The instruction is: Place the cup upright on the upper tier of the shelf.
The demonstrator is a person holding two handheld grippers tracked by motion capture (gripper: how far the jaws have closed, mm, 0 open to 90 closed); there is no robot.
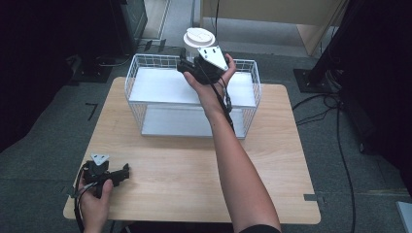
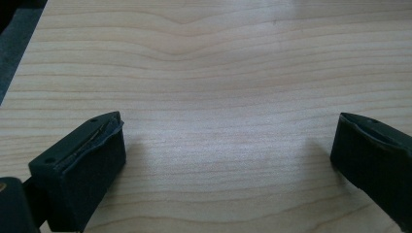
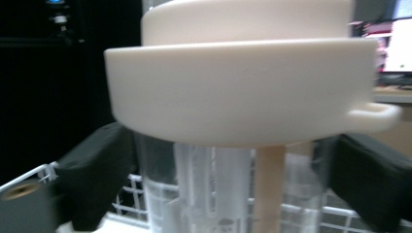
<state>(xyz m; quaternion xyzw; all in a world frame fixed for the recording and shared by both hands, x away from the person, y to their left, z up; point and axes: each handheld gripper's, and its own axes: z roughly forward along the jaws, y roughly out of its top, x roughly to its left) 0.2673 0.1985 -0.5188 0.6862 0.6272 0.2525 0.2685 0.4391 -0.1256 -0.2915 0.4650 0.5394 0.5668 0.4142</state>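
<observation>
Reaching to twelve o'clock, right gripper [image 1: 187,65] straddles the bottle [image 3: 214,194], jaws spread, not pinching; left gripper [image 1: 124,172] spread at seven.

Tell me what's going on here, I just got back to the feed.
A person works two grippers at a wooden table. The right gripper is up at the back of the wire basket, its jaws standing open on either side of a clear cup with a cream lid, not pressing it. The left gripper rests open over bare table near the front left corner.
</observation>
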